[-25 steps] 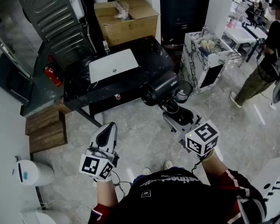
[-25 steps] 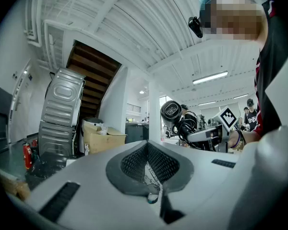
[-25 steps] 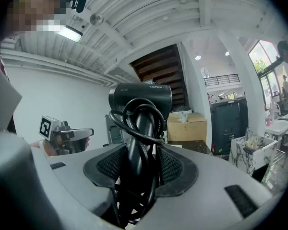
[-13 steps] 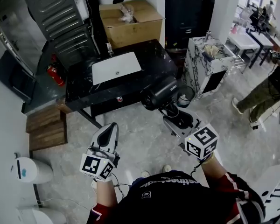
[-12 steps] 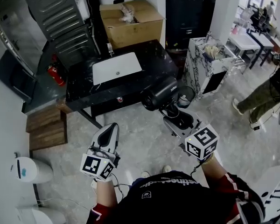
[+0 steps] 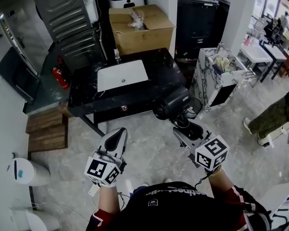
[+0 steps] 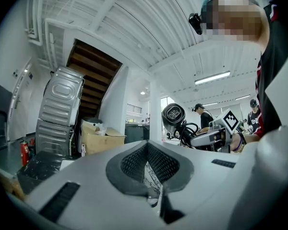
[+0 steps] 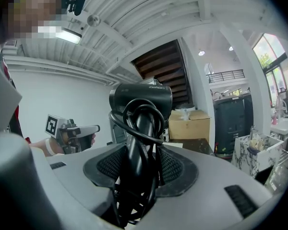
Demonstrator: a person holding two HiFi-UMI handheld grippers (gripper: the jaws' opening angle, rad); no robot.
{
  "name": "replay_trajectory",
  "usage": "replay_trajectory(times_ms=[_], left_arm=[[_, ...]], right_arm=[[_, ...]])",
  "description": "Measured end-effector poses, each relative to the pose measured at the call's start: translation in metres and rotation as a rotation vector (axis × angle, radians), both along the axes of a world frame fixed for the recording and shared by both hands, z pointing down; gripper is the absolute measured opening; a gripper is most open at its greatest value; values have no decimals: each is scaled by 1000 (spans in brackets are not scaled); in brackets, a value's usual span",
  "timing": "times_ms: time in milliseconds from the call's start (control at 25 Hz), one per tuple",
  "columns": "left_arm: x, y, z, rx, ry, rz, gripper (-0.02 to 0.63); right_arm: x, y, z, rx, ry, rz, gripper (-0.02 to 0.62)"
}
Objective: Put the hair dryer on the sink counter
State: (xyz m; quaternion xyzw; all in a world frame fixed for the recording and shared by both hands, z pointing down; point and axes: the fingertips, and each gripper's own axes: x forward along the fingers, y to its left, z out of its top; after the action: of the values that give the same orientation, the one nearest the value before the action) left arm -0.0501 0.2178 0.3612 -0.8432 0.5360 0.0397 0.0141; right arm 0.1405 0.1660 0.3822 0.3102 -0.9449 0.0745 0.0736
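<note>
A black hair dryer (image 6: 171,104) with its cord wound round the handle stands upright in my right gripper (image 6: 185,125), over the floor just in front of the counter's right corner. In the right gripper view the pads press on the handle of the hair dryer (image 8: 140,99), so my right gripper (image 8: 139,169) is shut on it. The black sink counter (image 6: 154,88) with a white basin (image 6: 122,74) lies ahead. My left gripper (image 6: 119,134) hangs over the floor at the left, jaws together and empty; its fingertips (image 7: 151,163) meet in the left gripper view.
A cardboard box (image 6: 140,25) stands behind the counter and a metal appliance (image 6: 67,18) leans at the back left. A marble cabinet (image 6: 216,71) is right of the counter. A person's legs (image 6: 274,112) show at the right edge. Wooden steps (image 6: 47,134) and a white bin (image 6: 26,170) are at the left.
The view has shifted a little, so counter and box sit slightly further right and lower. The person at the right has moved toward the frame edge. Both grippers keep their pose.
</note>
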Motion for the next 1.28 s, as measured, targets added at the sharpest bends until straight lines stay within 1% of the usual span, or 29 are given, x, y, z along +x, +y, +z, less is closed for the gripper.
replay_trajectory(times_ms=[160, 280, 440, 560, 760, 960, 1040, 1200, 1280], left_arm=[[22, -16, -2, 11, -14, -6, 15], [31, -28, 0, 18, -25, -25, 15], [30, -47, 9, -7, -20, -46, 15], [22, -72, 15, -18, -26, -54, 15], [-11, -136, 34, -32, -22, -47, 15], [-60, -229, 35, -25, 4, -30, 15], [-82, -271, 34, -23, -7, -14, 15], [-132, -347, 17, -28, 41, 12, 15], [-148, -380, 9, -13, 33, 33, 15]], right_arm=[[24, -19, 6, 4, 13, -9, 215], [35, -37, 13, 13, 24, -21, 215], [34, -61, 25, -16, 13, -34, 215], [25, -90, 31, -26, 2, -39, 215], [-7, -154, 47, -45, 14, -20, 215], [-47, -230, 49, -51, 31, 20, 215], [-67, -268, 47, -54, 36, 45, 215], [-118, -336, 36, -77, 39, 73, 215], [-140, -366, 29, -67, 40, 81, 215]])
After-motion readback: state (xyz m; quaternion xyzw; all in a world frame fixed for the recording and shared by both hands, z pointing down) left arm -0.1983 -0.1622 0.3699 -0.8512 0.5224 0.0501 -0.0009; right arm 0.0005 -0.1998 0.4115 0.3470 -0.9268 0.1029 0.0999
